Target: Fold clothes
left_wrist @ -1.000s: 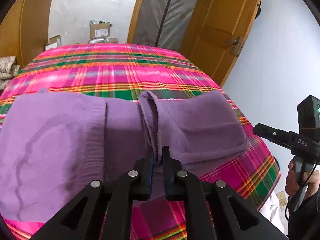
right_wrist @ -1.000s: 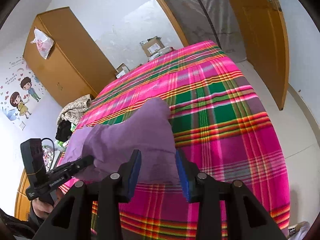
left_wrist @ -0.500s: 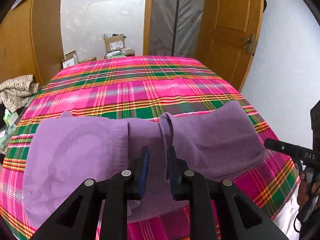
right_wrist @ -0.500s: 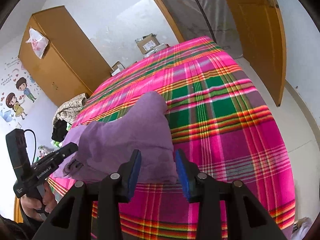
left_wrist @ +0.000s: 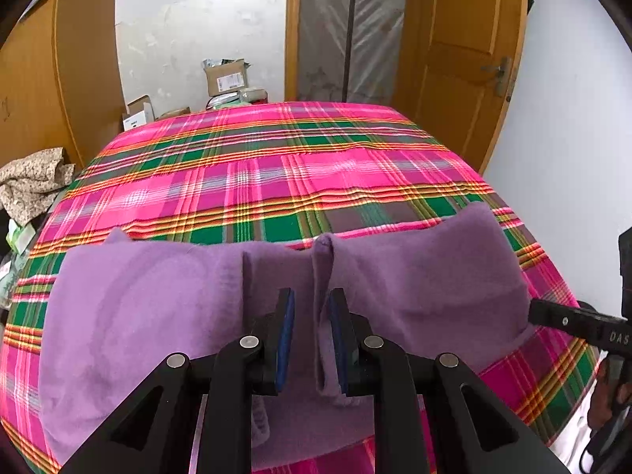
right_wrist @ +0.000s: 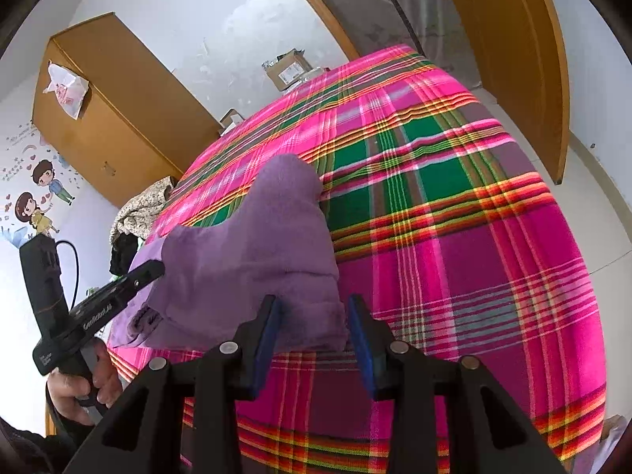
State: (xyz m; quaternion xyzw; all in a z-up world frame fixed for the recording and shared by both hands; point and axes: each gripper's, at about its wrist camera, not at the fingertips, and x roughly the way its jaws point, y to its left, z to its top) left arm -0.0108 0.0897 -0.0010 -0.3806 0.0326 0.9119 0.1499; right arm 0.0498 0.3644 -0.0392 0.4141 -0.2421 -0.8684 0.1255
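Note:
A purple garment lies folded across the near part of the plaid bed sheet. An upright ridge of its cloth runs down the middle. My left gripper stands open around that ridge; the cloth leans on the right pad and a gap shows at the left pad. The right wrist view has the garment at centre left. There my right gripper is open over the garment's near right corner, pads apart from it. The left gripper shows at the garment's left side.
The bed fills most of both views. A wooden wardrobe stands at the left. Cardboard boxes sit behind the bed. A wooden door is at the right and a pile of clothes at the left.
The left jaws have parted and let go of the cloth ridge, and the left gripper has drawn back and risen. The right gripper has sunk a little toward the garment's corner.

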